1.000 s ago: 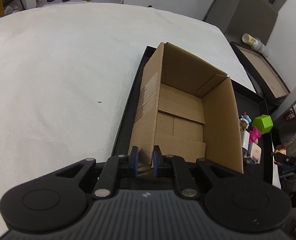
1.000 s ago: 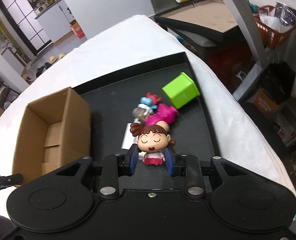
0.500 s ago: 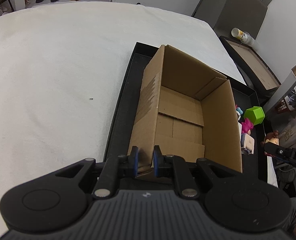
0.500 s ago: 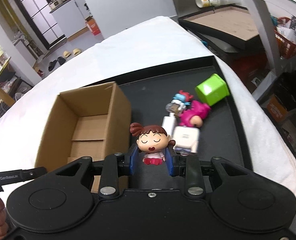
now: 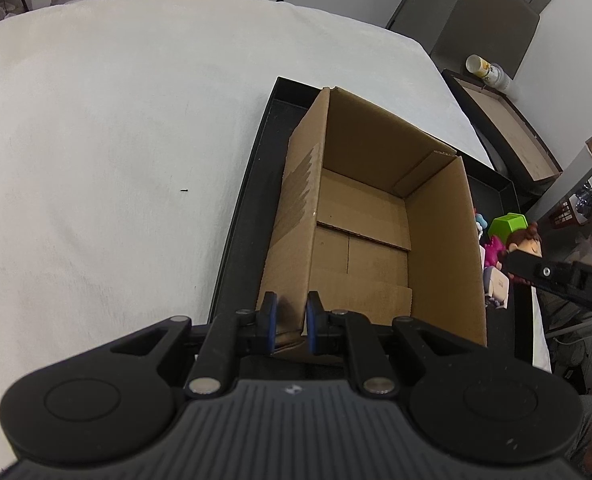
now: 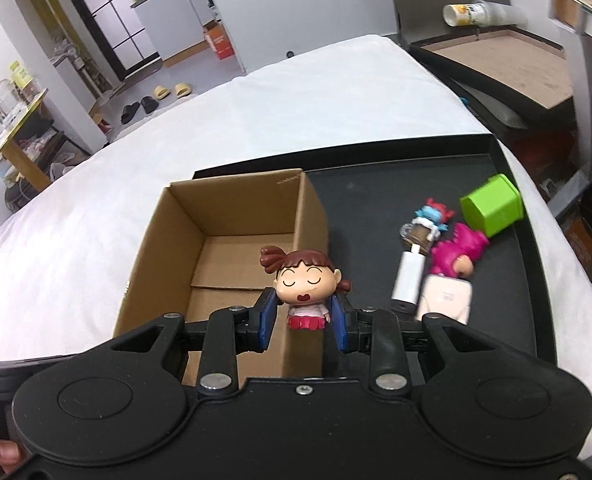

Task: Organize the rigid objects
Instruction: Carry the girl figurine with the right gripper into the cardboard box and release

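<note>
The right tool (image 6: 303,322), clamping the doll (image 6: 304,284), has shifted over the box (image 6: 231,240) (lower centre). The left tool (image 5: 289,322) pinches the box's wall. Lettering "DA" shows.

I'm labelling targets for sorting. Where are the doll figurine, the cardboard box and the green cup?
doll figurine (image 6: 302,276): right wrist view, on its face.
cardboard box (image 5: 442,240): left wrist view, inner right wall.
green cup (image 6: 494,212): right wrist view, on its side wall.
</note>
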Tool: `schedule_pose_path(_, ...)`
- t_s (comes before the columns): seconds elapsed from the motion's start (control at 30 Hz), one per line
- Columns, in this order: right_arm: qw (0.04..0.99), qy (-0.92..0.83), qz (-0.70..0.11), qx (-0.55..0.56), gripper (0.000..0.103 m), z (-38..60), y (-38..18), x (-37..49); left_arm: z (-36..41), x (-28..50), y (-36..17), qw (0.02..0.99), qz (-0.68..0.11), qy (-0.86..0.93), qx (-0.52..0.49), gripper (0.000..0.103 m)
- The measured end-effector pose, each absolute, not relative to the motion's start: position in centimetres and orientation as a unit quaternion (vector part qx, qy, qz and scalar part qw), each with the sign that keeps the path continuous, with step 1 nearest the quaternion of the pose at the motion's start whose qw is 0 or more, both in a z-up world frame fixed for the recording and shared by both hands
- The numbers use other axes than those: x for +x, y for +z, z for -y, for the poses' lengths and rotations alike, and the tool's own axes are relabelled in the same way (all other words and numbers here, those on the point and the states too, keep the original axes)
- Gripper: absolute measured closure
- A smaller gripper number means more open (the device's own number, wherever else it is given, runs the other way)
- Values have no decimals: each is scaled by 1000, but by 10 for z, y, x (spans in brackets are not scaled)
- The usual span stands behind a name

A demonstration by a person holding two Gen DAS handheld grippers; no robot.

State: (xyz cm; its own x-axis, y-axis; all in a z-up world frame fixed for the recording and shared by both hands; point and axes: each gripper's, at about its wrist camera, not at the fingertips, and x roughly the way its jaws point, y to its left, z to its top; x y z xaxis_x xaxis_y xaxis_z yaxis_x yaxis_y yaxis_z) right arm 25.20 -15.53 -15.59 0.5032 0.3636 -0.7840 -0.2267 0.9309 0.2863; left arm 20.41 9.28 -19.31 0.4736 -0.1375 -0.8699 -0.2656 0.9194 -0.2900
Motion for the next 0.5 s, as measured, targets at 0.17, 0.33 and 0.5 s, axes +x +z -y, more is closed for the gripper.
schedule_pose_path(0.17, 862, 184, -468, 65, 74, 138, -151, 260, -94, 207, -197, 833, -514, 35, -201, 90)
schedule_pose_path(0.33, 859, 198, -470, 53, 74, 121, -148, 270, -96, 208, -199, 830, -517, 31, -207, 90)
schedule_pose_path(0.5, 855, 209, -472, 44, 74, 103, -142, 280, -98, 209, -200, 829, -518, 28, -211, 90)
